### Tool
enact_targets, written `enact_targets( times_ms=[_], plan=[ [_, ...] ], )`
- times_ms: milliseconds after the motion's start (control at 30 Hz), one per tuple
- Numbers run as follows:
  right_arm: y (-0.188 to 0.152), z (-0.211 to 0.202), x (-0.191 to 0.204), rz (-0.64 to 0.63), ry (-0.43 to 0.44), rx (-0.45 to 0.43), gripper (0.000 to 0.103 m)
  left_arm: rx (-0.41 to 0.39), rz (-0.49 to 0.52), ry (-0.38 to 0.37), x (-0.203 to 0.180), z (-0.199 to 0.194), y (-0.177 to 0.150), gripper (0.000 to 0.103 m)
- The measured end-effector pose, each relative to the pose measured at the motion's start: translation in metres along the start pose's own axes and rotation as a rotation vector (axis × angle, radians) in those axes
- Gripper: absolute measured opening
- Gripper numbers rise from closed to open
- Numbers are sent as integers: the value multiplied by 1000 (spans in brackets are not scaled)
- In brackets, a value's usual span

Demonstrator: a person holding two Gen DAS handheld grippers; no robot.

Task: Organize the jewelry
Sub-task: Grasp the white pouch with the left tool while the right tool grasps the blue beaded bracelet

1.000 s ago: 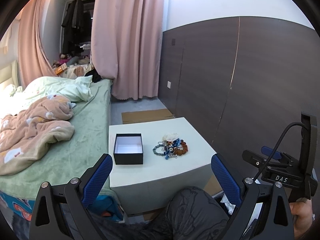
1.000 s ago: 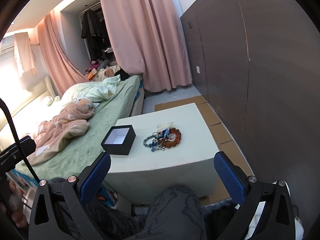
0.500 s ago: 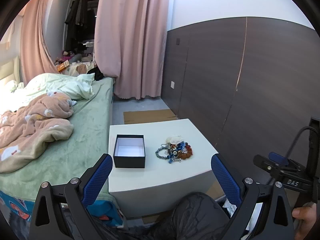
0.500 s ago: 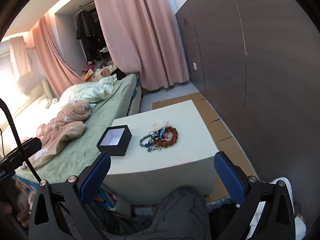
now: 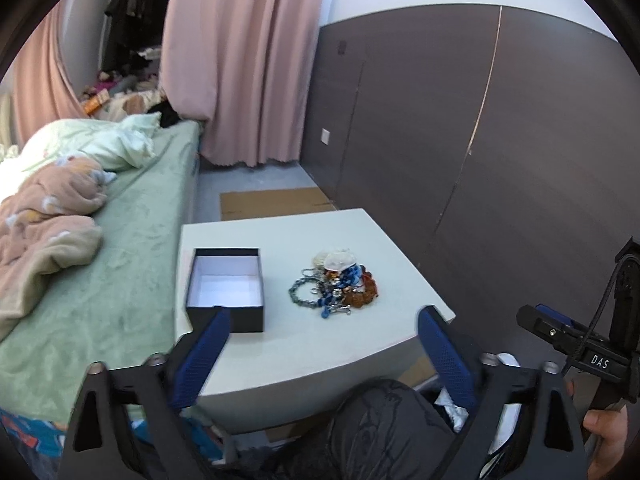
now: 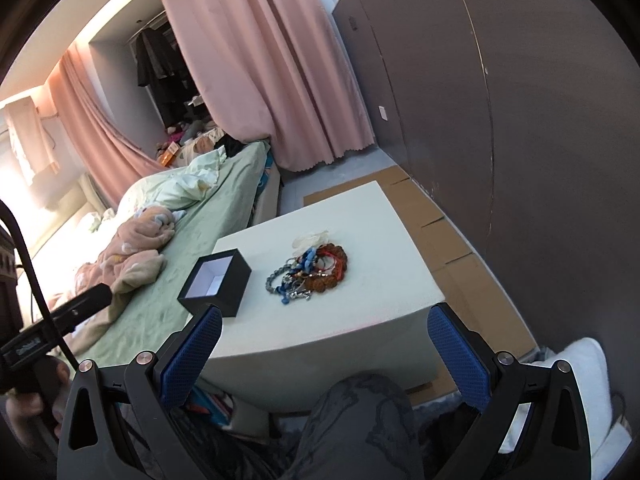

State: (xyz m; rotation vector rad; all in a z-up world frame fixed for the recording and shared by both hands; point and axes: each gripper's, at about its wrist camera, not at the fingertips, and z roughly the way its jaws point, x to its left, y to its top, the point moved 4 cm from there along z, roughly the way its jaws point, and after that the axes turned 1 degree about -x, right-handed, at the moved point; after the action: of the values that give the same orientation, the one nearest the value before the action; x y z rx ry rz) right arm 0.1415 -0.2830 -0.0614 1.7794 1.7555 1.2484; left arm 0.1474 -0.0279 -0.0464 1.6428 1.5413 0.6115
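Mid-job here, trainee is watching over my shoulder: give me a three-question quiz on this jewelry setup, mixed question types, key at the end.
1. True or false: the black box on the white table already holds a bracelet.
2. Multiple choice: the jewelry pile lies (A) inside the box, (B) on the table beside the box, on the side toward the dark wall panels, (C) on the bed.
3. Fill in: both the left hand-held gripper and the right hand-held gripper have their jaws ____ and hold nothing.

Key: 1 false, its white interior is empty. 2 B. 3 open.
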Motion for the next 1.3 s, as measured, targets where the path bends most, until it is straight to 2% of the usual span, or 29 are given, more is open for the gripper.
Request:
enact_targets(
  times_ms=[267,433,533,600,767,1133,1267,1300],
  plan=[
    [11,32,-22,70,6,19,100,89,27,-54,-4,63,13,76],
    [11,55,-36,113,16,61,87,130,39,-79,-8,94,19,74],
    [10,63,-47,141,1,69,87,165,46,-96,-13,116,21,72],
    [9,66,-54,159,-6,68,87,197,66,-104,-19,133,22,66],
    [4,79,-66,187,-15,89,87,249,93,-114,-31,170,28,64],
    [12,92,-91,227,-34,96,86,314,133,-69,-53,235,37,63],
    [13,100,-103,275,-28,118,86,340,169,-17,-59,257,33,63],
    [13,103,-105,284,-23,126,84,348,169,-2,-59,262,32,60]
  ],
)
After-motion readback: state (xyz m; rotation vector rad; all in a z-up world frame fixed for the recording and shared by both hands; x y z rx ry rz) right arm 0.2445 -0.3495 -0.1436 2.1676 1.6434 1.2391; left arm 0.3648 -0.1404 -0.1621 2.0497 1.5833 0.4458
